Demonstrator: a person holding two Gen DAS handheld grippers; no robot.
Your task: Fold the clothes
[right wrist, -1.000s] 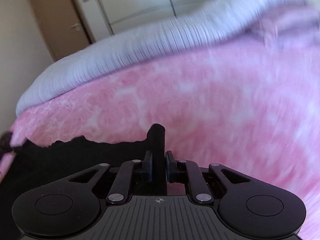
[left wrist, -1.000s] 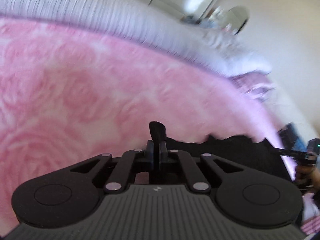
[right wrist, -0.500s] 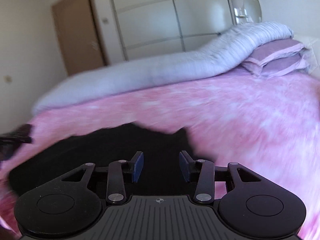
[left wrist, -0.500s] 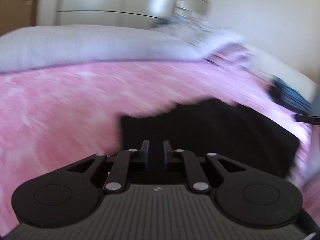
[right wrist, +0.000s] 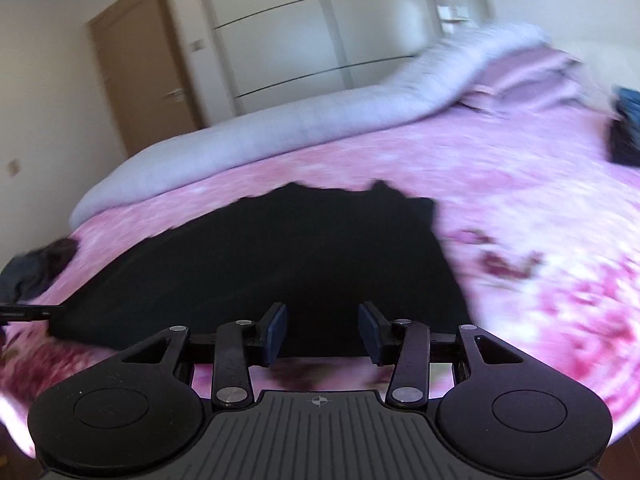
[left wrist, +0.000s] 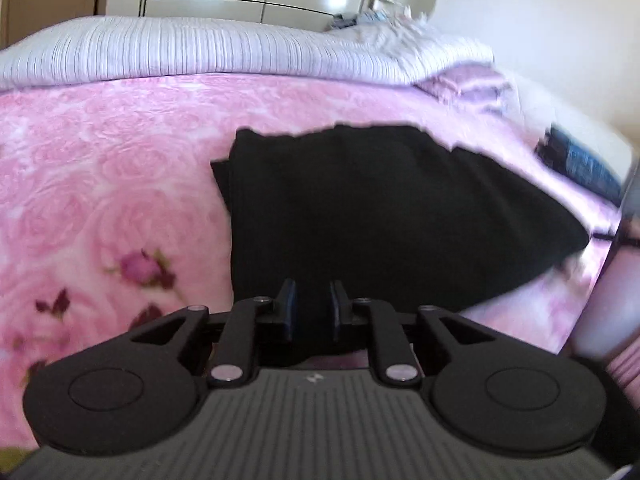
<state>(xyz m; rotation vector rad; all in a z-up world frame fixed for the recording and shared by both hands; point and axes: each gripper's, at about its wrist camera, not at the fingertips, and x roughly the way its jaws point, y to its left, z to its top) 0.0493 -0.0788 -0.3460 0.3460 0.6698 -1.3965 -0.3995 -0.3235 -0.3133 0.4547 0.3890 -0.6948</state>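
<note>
Nothing readable anywhere, honestly: no text, labels, brand names or numbers show up in either wrist view.

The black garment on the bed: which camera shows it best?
The left wrist view: the black garment is sharper there, with its layered folded edge plain against the pink blanket. The right wrist view shows the same garment blurred, its edges smeared.

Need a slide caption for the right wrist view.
Open right hand-held gripper above a folded black garment lying on a pink rose-patterned blanket.
</note>
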